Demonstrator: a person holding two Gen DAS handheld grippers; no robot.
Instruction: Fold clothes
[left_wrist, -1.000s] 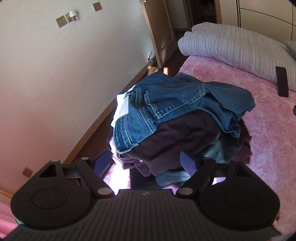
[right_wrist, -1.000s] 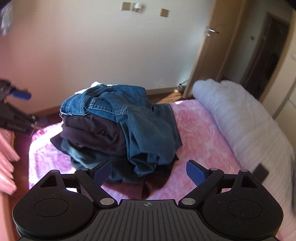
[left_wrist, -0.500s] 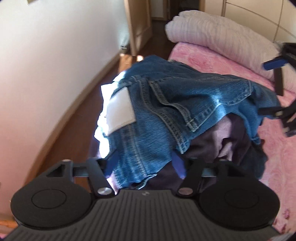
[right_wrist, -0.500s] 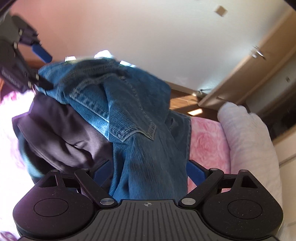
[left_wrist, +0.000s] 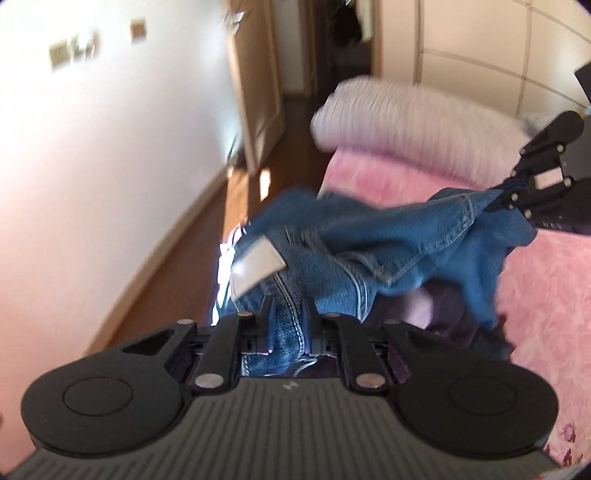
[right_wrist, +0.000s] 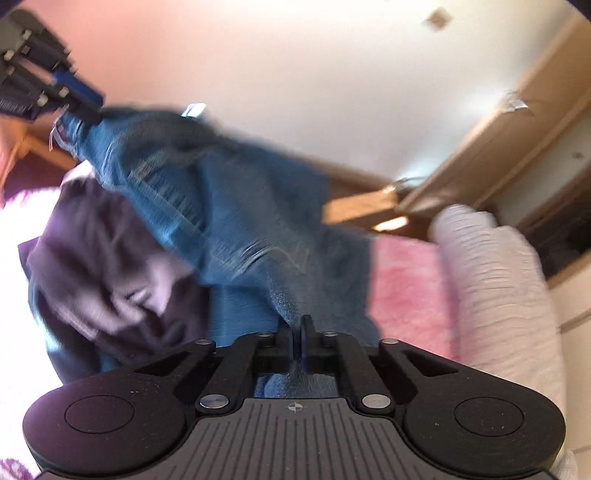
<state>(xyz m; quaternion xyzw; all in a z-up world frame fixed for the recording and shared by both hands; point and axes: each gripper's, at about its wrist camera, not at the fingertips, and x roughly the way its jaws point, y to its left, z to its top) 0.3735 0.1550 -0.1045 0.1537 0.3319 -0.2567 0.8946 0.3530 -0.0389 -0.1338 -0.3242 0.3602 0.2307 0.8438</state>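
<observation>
Blue jeans (left_wrist: 354, 243) with a white waist label stretch between both grippers above a heap of dark clothes (left_wrist: 443, 306). My left gripper (left_wrist: 288, 314) is shut on a thick seam of the jeans. My right gripper (right_wrist: 297, 332) is shut on another fold of the jeans (right_wrist: 229, 206). In the left wrist view the right gripper (left_wrist: 506, 199) shows at the far right, pinching the denim. Seen from the right wrist, the left gripper (right_wrist: 79, 107) holds the jeans at the upper left. The dark clothes (right_wrist: 107, 273) lie below the denim on the pink bed.
A pink bedspread (left_wrist: 546, 295) covers the bed, with a rolled striped white quilt (left_wrist: 413, 122) at its far end. A white wall (left_wrist: 92, 166) and wooden floor (left_wrist: 192, 258) run along the left, leading to a wooden door (left_wrist: 255, 92).
Both grippers have closed on the jeans, which were lying loose on the heap a second ago, and the denim is now lifted and pulled taut between them.
</observation>
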